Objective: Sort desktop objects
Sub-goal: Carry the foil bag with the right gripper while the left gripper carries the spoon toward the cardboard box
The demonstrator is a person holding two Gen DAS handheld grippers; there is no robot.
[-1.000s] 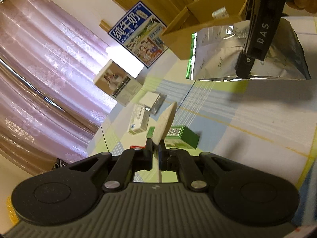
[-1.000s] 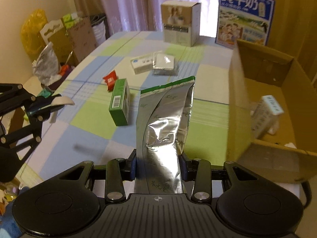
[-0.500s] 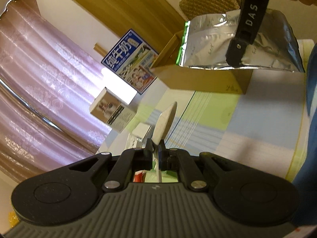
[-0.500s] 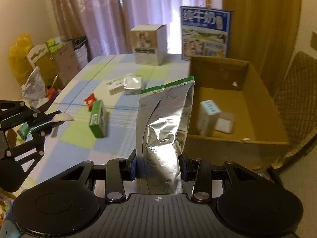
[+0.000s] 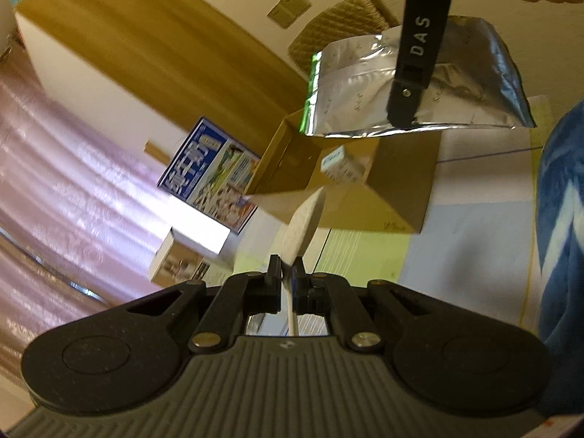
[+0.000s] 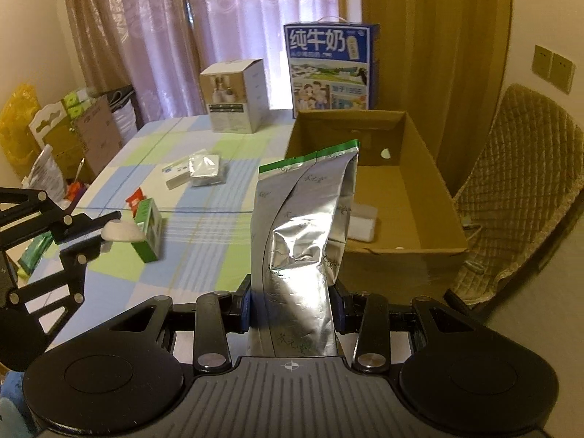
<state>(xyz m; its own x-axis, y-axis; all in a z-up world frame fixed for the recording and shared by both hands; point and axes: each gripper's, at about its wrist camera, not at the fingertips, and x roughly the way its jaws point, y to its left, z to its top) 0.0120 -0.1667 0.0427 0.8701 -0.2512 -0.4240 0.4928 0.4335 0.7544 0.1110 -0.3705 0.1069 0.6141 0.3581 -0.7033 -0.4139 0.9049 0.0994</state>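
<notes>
Cardboard box [image 6: 419,197] sits far right on worktop [image 6: 204,241]. My right hand-held gripper [image 6: 292,303] clamps the foil pouch [image 6: 303,241]; I should carry it over the rim before releasing. Left hand-held gripper [image 5: 288,277] pinches a white spoon [image 5: 304,224]. Only the right view shows items left on the worktop.

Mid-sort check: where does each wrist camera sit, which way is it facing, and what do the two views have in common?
Left wrist: behind the left hand-held gripper, tilted up toward the cardboard box; it clamps a white spoon; a blue sleeve shows.
Right wrist: behind the right hand-held gripper, facing along the table to the curtains, clamping a silver foil bag.
Shared: box, bag, spoon, blue milk carton, each other's gripper.
</notes>
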